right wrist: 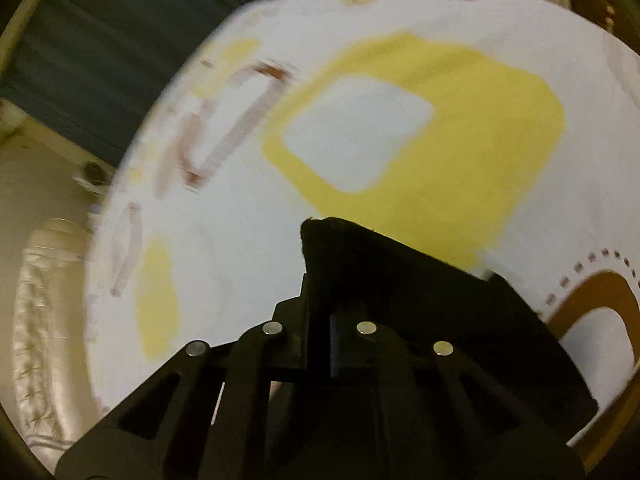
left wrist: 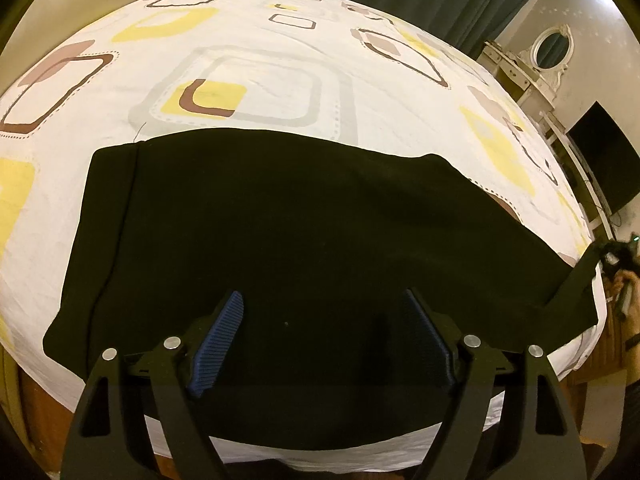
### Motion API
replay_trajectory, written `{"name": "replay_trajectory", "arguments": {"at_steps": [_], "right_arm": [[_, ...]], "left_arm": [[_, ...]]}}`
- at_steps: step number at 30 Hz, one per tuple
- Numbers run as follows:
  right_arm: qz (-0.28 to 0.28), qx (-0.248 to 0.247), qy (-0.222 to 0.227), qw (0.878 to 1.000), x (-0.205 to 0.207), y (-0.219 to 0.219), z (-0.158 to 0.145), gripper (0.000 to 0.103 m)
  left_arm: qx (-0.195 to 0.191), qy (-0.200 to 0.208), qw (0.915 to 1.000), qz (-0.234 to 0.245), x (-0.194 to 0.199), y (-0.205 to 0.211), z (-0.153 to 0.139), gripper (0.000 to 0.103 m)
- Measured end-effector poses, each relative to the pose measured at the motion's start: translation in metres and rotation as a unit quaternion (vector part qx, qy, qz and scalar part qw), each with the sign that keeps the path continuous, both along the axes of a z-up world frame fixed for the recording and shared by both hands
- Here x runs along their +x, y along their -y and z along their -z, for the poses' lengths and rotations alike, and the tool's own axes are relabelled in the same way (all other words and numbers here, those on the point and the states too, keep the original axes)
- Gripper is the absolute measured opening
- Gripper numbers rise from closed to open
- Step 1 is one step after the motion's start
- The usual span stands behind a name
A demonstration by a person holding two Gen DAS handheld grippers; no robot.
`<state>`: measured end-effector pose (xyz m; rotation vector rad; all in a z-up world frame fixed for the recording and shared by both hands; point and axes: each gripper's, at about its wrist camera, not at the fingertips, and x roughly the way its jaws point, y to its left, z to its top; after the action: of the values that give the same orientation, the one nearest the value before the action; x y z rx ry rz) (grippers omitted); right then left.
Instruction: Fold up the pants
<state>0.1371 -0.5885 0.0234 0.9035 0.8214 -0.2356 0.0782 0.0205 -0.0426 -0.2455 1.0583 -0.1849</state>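
1. Black pants [left wrist: 280, 232] are seen spread flat across a white bed sheet [left wrist: 260, 64] printed with yellow, brown and grey squares.
2. A seam line is seen running down the left part of the cloth.
3. The far right corner is lifted off the sheet and drawn taut.
4. In the right wrist view, a raised black fold [right wrist: 360, 248] of the pants is shown above the sheet, blurred.
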Motion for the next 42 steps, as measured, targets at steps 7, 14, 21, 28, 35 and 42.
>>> {"name": "replay_trajectory", "arguments": {"at_steps": [7, 14, 21, 28, 35, 42], "right_arm": [[-0.026, 0.066, 0.206, 0.976, -0.057, 0.013, -0.050, 0.006], [0.034, 0.094, 0.120, 0.988, -0.151, 0.040, 0.026, 0.005], [0.063, 0.112, 0.076, 0.989, -0.178, 0.042, 0.085, 0.005], [0.047, 0.019, 0.058, 0.997, -0.183, 0.055, 0.044, 0.044], [-0.061, 0.017, 0.016, 0.998, -0.114, 0.083, 0.054, 0.049], [-0.150, -0.012, -0.020, 0.988, -0.066, 0.057, 0.060, 0.016]], "left_arm": [[0.011, 0.006, 0.9999, 0.002, -0.003, 0.003, 0.001, 0.080], [0.014, 0.009, 0.9998, 0.004, -0.004, 0.004, 0.002, 0.081], [0.015, 0.009, 0.9998, 0.001, -0.006, 0.006, 0.001, 0.081], [0.010, 0.010, 0.9999, 0.002, -0.006, 0.005, 0.002, 0.081], [0.026, 0.015, 0.9995, 0.004, -0.008, 0.011, 0.003, 0.081], [0.040, 0.012, 0.9991, 0.003, -0.006, 0.016, 0.005, 0.084]]}}
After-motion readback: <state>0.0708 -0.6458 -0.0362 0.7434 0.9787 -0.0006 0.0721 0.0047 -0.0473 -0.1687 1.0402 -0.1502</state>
